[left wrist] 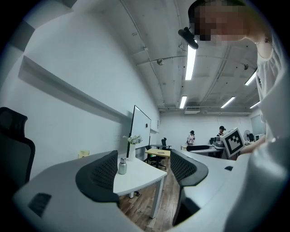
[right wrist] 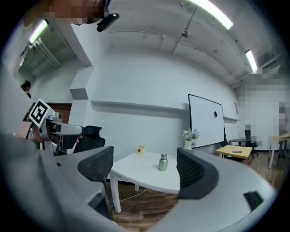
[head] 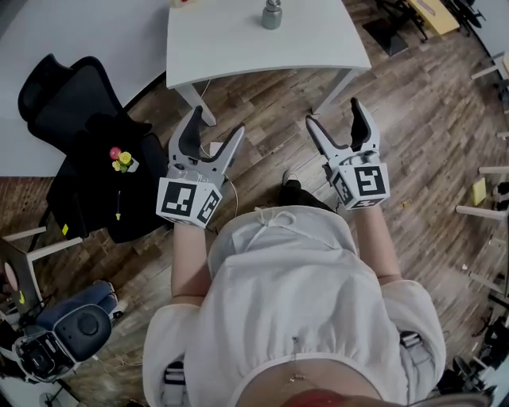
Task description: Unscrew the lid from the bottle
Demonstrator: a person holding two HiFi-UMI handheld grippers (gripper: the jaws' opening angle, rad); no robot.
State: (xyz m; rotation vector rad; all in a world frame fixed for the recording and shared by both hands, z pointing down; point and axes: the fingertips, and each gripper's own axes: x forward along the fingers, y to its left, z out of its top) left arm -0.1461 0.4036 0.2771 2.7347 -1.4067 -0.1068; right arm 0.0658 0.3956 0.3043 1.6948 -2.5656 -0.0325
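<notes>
Left gripper [head: 217, 120] and right gripper [head: 332, 111], both mine, jaws wide, nothing gripped; bottle [head: 272, 14] stands well off on the table [head: 238, 49].

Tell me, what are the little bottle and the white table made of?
The bottle looks like brushed metal, probably steel: grey, with a dull shine. The table has a smooth, matte white top, maybe painted wood or laminate; the pictures cannot settle which.

White worktop [head: 238, 48] standing on a wood-plank floor [head: 413, 103]. A black office chair [head: 56, 95] lies to its left, with a dark garment [head: 95, 199] draped beside it. A small cup [right wrist: 141, 149] stands on the worktop. A flower vase [right wrist: 189, 144] and a whiteboard [right wrist: 206, 120] are visible behind.
</notes>
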